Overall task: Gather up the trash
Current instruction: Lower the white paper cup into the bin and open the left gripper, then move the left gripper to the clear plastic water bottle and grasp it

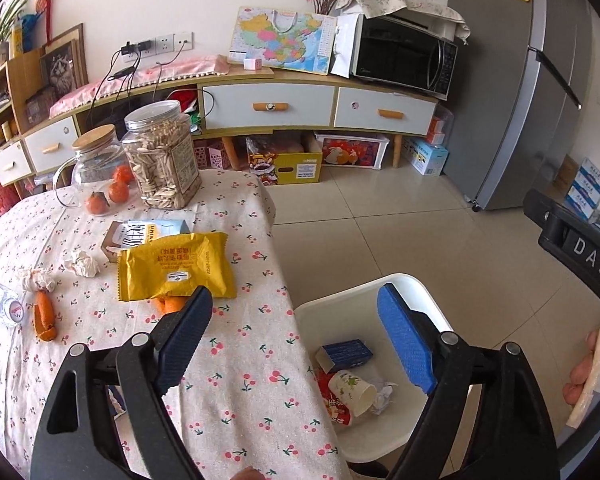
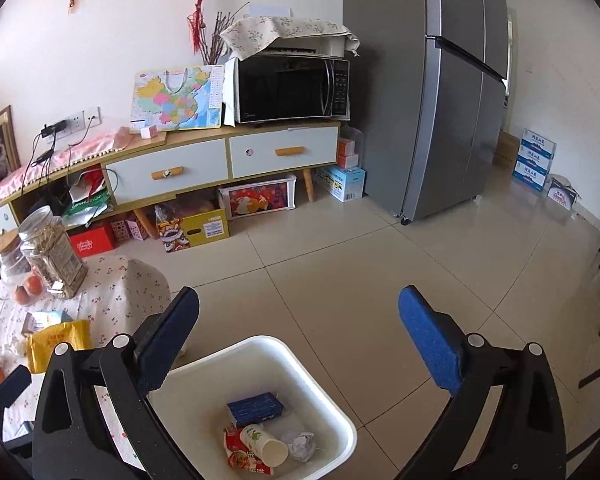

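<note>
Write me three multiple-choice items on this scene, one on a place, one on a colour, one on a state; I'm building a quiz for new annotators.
1. Where does the white bin stand?
A. on the tiled floor beside the table
B. on the table
C. on the sideboard

2. What colour is the large snack wrapper on the table?
A. green
B. yellow
C. purple

3. How is the left hand-held gripper?
A. shut on the wrapper
B. shut on a cup
C. open, holding nothing

Answers:
1 A, the right wrist view shows floor tiles around the bin.
2 B, it lies yellow on the cherry-print cloth.
3 C, its blue pads stand wide apart with nothing between.
</note>
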`<control>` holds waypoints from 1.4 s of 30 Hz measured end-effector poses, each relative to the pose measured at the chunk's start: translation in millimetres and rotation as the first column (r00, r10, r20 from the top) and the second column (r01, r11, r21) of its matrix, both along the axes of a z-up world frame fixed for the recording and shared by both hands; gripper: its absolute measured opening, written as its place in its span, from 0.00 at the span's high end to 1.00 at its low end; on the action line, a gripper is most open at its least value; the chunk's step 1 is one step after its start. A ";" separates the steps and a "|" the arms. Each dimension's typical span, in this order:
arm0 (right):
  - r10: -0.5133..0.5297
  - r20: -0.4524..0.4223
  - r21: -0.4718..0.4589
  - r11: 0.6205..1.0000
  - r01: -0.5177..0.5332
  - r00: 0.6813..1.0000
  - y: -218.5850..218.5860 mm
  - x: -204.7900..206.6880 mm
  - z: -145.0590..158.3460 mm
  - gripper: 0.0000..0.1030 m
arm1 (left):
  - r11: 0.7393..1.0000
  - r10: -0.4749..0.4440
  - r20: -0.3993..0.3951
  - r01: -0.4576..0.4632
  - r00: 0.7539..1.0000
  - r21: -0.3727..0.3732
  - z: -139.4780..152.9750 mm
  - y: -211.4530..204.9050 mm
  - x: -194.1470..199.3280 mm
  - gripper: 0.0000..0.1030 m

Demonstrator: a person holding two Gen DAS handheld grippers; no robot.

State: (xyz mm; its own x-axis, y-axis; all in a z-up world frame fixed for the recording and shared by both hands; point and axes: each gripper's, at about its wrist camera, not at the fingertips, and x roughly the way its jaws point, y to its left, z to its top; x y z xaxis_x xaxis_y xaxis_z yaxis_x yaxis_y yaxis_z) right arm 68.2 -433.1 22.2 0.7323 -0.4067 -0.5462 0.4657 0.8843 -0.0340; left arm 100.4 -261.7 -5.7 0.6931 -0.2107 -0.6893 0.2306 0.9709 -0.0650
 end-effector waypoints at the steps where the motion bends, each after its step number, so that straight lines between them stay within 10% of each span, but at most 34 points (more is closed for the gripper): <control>1: 0.012 -0.006 -0.006 1.000 -0.012 1.000 5.3 1.9 -0.6 0.07 | 1.000 0.009 0.003 -0.009 1.000 0.003 0.7 5.8 0.4 0.18; 28: 0.333 -0.067 -0.051 0.940 -0.336 0.941 165.1 35.9 -19.0 0.07 | 0.956 0.289 -0.008 -0.288 0.957 0.057 -5.5 167.2 9.4 0.14; 36: 0.436 -0.044 -0.011 0.899 -0.437 0.899 216.2 49.8 -24.6 0.07 | 0.899 0.433 -0.039 -0.429 0.900 0.088 -20.5 228.9 22.9 0.14; 42: 0.492 -0.056 0.023 0.871 -0.491 0.869 250.2 62.0 -35.3 0.07 | 0.813 0.581 -0.085 -0.573 0.809 0.106 -31.5 290.1 40.5 0.14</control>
State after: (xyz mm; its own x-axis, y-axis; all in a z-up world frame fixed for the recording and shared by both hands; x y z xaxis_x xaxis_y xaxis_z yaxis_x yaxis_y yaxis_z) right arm 130.2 -182.8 -13.1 0.8031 0.0020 -0.5958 -0.0321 0.9987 -0.0400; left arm 140.9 28.3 -37.2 0.5915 0.2575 -0.7641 -0.3778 0.9257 0.0195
